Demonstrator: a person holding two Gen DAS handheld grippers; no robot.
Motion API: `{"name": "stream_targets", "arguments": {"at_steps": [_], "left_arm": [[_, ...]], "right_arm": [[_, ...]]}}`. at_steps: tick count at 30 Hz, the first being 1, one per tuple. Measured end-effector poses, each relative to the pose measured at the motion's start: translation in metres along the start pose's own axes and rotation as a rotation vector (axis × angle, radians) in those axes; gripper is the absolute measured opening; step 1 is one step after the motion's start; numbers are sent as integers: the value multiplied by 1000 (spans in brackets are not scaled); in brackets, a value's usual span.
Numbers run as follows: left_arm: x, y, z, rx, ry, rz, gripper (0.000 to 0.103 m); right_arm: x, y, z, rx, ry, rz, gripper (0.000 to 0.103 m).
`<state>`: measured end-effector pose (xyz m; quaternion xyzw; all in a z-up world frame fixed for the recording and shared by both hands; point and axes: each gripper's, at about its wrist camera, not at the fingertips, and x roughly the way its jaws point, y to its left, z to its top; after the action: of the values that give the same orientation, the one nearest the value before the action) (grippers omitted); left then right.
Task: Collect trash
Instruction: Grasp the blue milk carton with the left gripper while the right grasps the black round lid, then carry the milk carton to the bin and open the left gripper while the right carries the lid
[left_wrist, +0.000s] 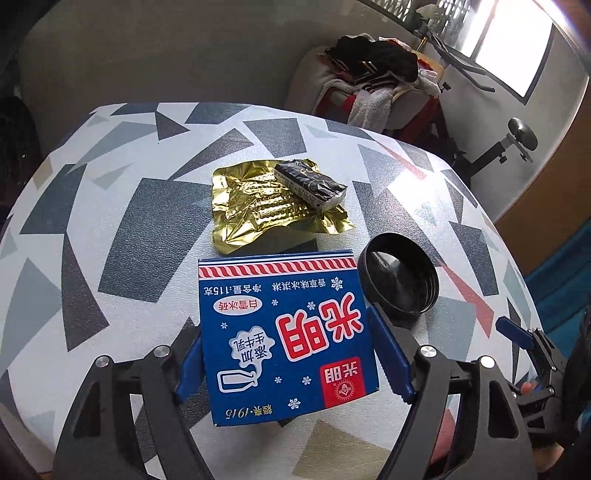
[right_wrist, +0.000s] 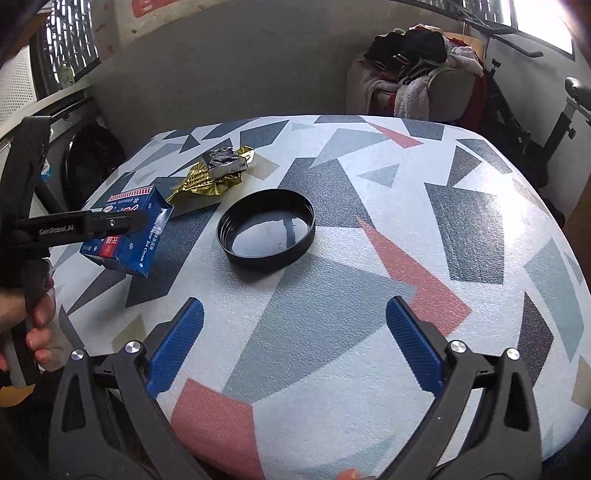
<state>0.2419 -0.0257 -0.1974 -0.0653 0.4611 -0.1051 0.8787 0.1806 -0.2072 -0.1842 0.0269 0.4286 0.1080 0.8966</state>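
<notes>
The left gripper (left_wrist: 291, 354) held a blue ice-cream carton (left_wrist: 286, 332), its blue pads pressed against the carton's two side walls. From the right wrist camera the same carton (right_wrist: 127, 236) appeared tilted, one lower corner lifted off the tabletop (right_wrist: 369, 332), with the black finger of the left gripper (right_wrist: 122, 223) crossing its upper face and a bare hand (right_wrist: 33, 317) wrapped round the handle at the picture's left edge. The right gripper (right_wrist: 293, 343) stood wide, nothing between its pads, above a bare stretch of the patterned cover of grey, dark and salmon shapes. A black jar lid (right_wrist: 266, 230) lay upside down on the table, rim upward, just beside the carton on its right; in the left wrist view this lid (left_wrist: 399, 277) sat near the right fingertip without a clear sign of touching it. Beyond the carton lay a crumpled gold foil wrapper (left_wrist: 266, 206), and on its far end rested a small, crushed black-and-silver packet (left_wrist: 310, 184). Behind the table a chair heaped with clothes and towels (left_wrist: 373, 88) stood near a bright window (left_wrist: 506, 51).
</notes>
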Motion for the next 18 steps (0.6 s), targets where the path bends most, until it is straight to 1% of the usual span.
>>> {"name": "stream_targets", "arguments": {"at_steps": [2, 3, 4, 7, 9, 11, 14, 17, 18], "left_arm": [[-12, 8, -7, -5, -24, 5, 76], [-17, 14, -10, -12, -33, 4, 76], [-21, 18, -13, -23, -44, 2, 76], [-30, 35, -20, -60, -63, -8, 76], [-34, 42, -24, -76, -74, -13, 76], [-37, 47, -26, -82, -85, -16, 76], [-40, 50, -32, -83, -91, -25, 76], [-39, 52, -36, -87, -92, -24, 76], [-39, 53, -38, -95, -89, -27, 76]], "right_arm": [[21, 10, 15, -28, 43, 3, 97], [32, 13, 22, -22, 62, -10, 97], [42, 14, 27, 1, 80, -24, 97], [70, 14, 37, 79, 138, -5, 97], [84, 19, 42, 74, 165, -35, 97], [93, 26, 48, 49, 188, -79, 97], [101, 31, 57, 56, 217, -90, 97], [108, 37, 63, 27, 233, -135, 97], [111, 36, 65, 37, 234, -145, 97]]}}
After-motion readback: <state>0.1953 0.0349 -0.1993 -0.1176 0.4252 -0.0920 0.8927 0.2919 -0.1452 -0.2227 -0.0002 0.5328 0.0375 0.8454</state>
